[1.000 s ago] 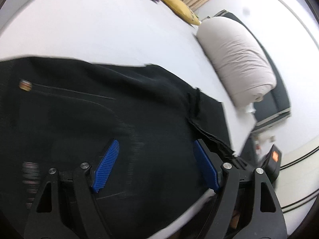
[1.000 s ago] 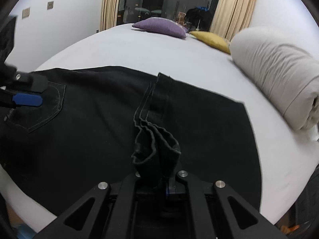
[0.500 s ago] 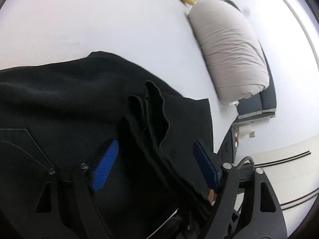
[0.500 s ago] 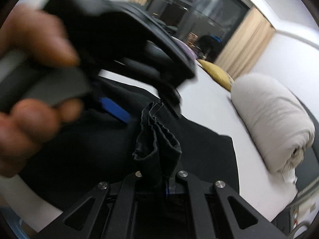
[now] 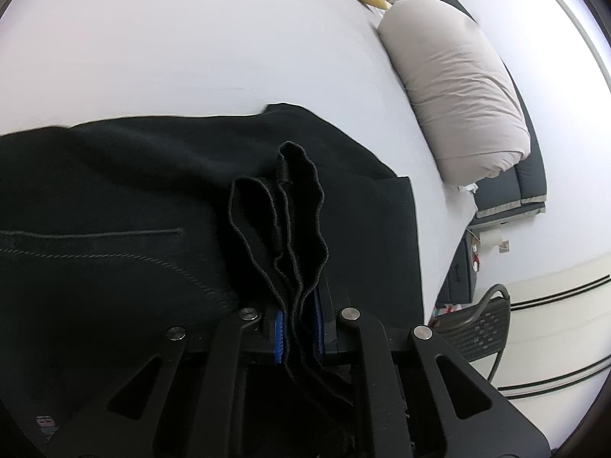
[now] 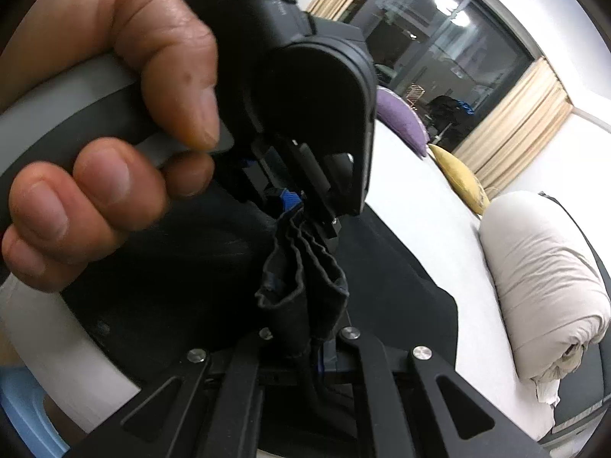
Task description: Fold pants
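Left tongs: clenched on a bunched stack of black hem edges; the blue pads press the cloth from both sides, and several wavy layers stand up in front of them. From the right wrist view the same tongs bite the far end of that bundle.
Right tongs: clamped tight on the near end of the same gathered bundle; the cloth rises out from between the black fingers and the blue pads are nearly hidden by it.
Hand: the person's hand wraps the grey handle of the left tool, close in front of the right camera.
Pants: black, with a stitched pocket line showing; the body lies spread on the bed, and only the gathered end is lifted, shared between both tongs.
Bed: white sheet, bare beyond the pants; a rolled beige duvet lies well apart at the edge, with a yellow pillow and a purple pillow farther back.
Progress: by my reading, the hems are collected and a first fold is under way, since the layers are stacked and both tongs hold them.
Left to do: carry the held end across the body, lay it flat, let go and smooth; whether further folds are needed I cannot tell.
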{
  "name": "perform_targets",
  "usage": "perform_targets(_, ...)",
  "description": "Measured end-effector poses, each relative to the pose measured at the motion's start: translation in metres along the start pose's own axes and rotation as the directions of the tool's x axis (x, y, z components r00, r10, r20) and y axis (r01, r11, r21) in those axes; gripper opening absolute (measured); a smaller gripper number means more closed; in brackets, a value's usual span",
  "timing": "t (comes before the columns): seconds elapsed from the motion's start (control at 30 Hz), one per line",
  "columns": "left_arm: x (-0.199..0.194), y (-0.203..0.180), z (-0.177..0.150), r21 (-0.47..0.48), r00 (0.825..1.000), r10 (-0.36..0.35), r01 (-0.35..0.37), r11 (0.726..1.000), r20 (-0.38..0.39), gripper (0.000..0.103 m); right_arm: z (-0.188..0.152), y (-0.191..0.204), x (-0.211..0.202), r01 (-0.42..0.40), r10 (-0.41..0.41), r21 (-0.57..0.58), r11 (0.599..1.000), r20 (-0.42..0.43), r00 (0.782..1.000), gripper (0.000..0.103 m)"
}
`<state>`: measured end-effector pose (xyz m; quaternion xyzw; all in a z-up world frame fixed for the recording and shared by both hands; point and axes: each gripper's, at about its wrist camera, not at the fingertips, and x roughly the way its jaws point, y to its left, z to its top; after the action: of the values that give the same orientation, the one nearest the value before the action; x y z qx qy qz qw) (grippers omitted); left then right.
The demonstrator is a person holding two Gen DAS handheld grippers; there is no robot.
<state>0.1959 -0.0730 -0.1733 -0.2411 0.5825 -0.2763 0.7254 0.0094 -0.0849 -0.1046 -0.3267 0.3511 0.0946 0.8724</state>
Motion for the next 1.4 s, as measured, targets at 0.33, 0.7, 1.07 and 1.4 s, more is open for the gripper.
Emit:
perform_targets(0.33, -0.023, 0.01, -0.02, 0.001, 0.989, 0.129, -0.129, 0.992, 0.077, 0.015, -0.014, -0.015, -0.004, -0.257, 0.271, 0.186, 0.948, -0.051, 0.961, 0.066)
perform_targets(0.7, -0.008, -0.081, -0.057, 0.297, 0.915, 0.331, -0.39, 0.871, 0.229, 0.015, -0.078, -0.17, 0.016, -0.512, 0.556, 0.764, 0.393, 0.246, 0.794, 0.043)
perform_targets(1.07, 0.026, -0.077, -0.084, 0.345, 0.932, 0.321, -0.36, 0.867, 0.168, 0.014, -0.121, -0.213, 0.153, -0.517, 0.69, 0.855, -0.028, 0.391, 0.609, 0.008)
perform_targets(1.4, 0.002, -0.037, -0.085, 0.321, 0.943, 0.285, -0.328, 0.888, 0.174, 0.014, -0.19, -0.177, 0.085, -0.513, 0.69, 0.853, -0.097, 0.429, 0.583, 0.009)
